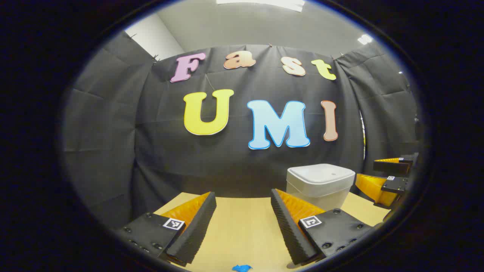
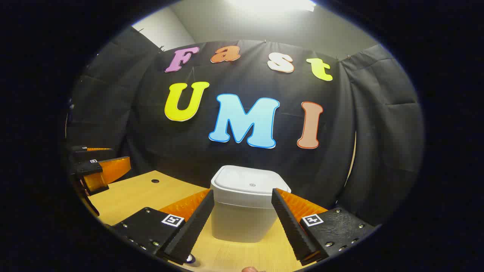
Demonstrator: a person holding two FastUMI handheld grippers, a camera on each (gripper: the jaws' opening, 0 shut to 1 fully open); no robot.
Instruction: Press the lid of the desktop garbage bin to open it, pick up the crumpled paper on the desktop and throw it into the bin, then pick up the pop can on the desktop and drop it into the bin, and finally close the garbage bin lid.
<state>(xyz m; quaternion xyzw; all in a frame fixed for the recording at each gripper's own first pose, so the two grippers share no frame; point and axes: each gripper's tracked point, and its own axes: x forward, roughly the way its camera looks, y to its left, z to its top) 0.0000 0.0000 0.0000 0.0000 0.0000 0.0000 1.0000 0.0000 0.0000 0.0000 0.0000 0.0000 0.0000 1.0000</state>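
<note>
The white desktop bin (image 2: 245, 211) stands on the wooden table with its lid (image 2: 251, 181) down, straight ahead of my right gripper (image 2: 242, 193). That gripper is open, its two fingers framing the bin without touching it. In the left gripper view the same bin (image 1: 320, 185) sits ahead and to the right of my left gripper (image 1: 242, 193), which is open over bare tabletop with nothing between its fingers. A small crumpled blue scrap (image 1: 242, 268) lies on the table at the bottom edge, below that gripper. Each gripper also appears in the other's view: the right gripper (image 1: 389, 175) and the left gripper (image 2: 99, 164).
The wooden table (image 2: 128, 196) has a small round hole (image 2: 155, 181) toward its back left. Black cloth walls close the booth behind and on both sides of the bin. A small dark round thing (image 2: 191, 259) peeks in at the bottom edge, too cut off to identify.
</note>
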